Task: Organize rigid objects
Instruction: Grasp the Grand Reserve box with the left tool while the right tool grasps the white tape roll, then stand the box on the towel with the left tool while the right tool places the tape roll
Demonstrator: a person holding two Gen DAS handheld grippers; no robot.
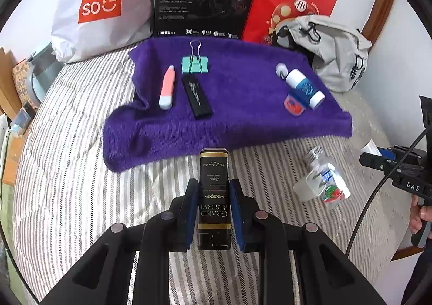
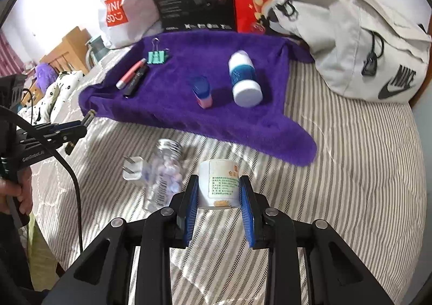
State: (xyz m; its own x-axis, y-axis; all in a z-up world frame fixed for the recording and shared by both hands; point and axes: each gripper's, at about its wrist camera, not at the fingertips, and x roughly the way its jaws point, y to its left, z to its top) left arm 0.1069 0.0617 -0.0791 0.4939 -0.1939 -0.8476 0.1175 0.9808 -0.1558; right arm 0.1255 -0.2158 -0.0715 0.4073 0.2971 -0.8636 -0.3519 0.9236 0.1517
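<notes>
Though it looks like a light, stiff metal box, the black tin (image 1: 214, 197) lettered "GRAND RESERVE" has smooth, glossy flanks that could slide in a loose hold, so it is best taken across its two long flat sides near the middle of its length, which is how the left gripper (image 1: 213, 197) has it: blue pads pressed on either flank, the tin pointing forward over the striped bedcover (image 1: 81, 183), its far end just short of the near edge of the purple towel (image 1: 243, 121). The white pill bottle (image 2: 219, 183) in the right gripper (image 2: 219, 194) seems equally light and rigid, but round, so it may roll or twist; the pads sit against its curved wall with the paper label facing up, and it hangs over the bedcover near the towel's near right corner. Between the two tools, on the bare stripes, lie a clear plastic bottle (image 2: 164, 170) on its side and a white plug adapter (image 2: 132, 168) touching it, both still off the towel. On the towel itself, a pink-and-white pen (image 1: 167, 89) and a black flat stick (image 1: 196, 97) lie side by side below a mint binder clip (image 1: 195, 63) toward the far left; a blue-and-white bottle (image 1: 305, 87) and a small blue-and-orange item (image 1: 294, 103) sit toward the right edge.
</notes>
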